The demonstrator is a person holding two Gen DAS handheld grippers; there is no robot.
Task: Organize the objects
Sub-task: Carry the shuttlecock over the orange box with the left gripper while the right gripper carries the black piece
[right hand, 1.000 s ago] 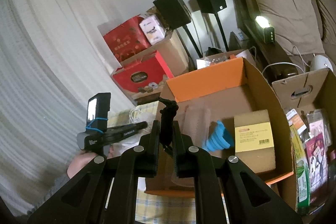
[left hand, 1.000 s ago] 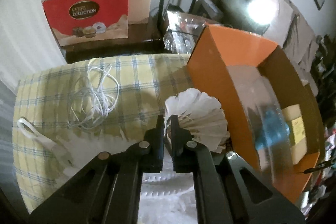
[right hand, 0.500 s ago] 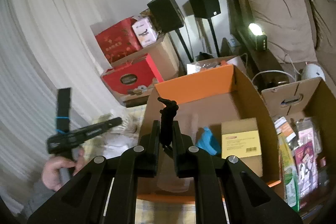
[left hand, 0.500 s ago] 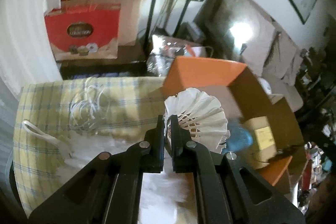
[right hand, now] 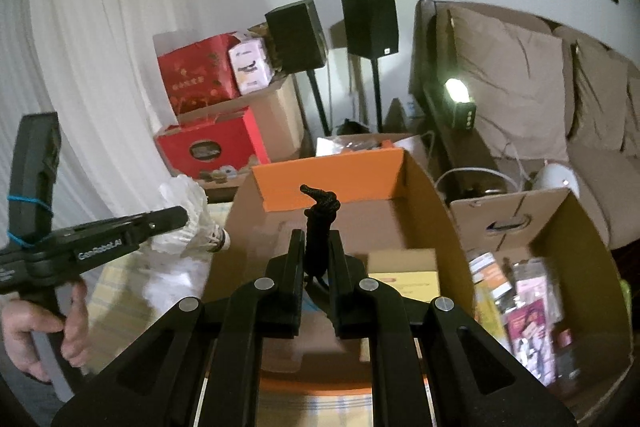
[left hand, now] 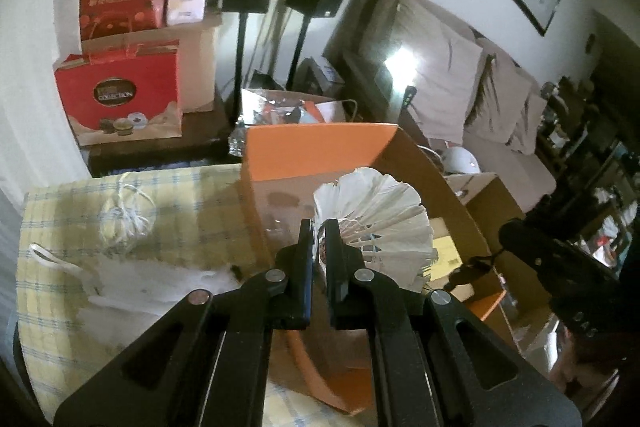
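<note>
Cluttered living room, checked tablecloth [left hand: 192,203] beside the orange box [left hand: 316,151]. Left gripper [left hand: 319,227] pinches a shuttlecock [left hand: 380,215] over that box, right gripper [right hand: 316,239] clamps a black cord bundle [right hand: 320,211] above it.

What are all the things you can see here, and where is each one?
shuttlecock: one, white, held over the orange box
black cord: one, bundled, held above the box
orange box: one, open, on the checked cloth
checked cloth: one, yellow and blue, covering the table
white cable: one, coiled on the cloth
yellow packet: one, inside the orange box
brown carton: one, open, full of packets, right of the orange box
red gift bags: two, stacked at the wall
speakers: two, black, on stands
lamp: one, lit, by the sofa
left gripper: black, shut on the shuttlecock
right gripper: black, shut on the black cord
hand: one, holding the left gripper's handle
</note>
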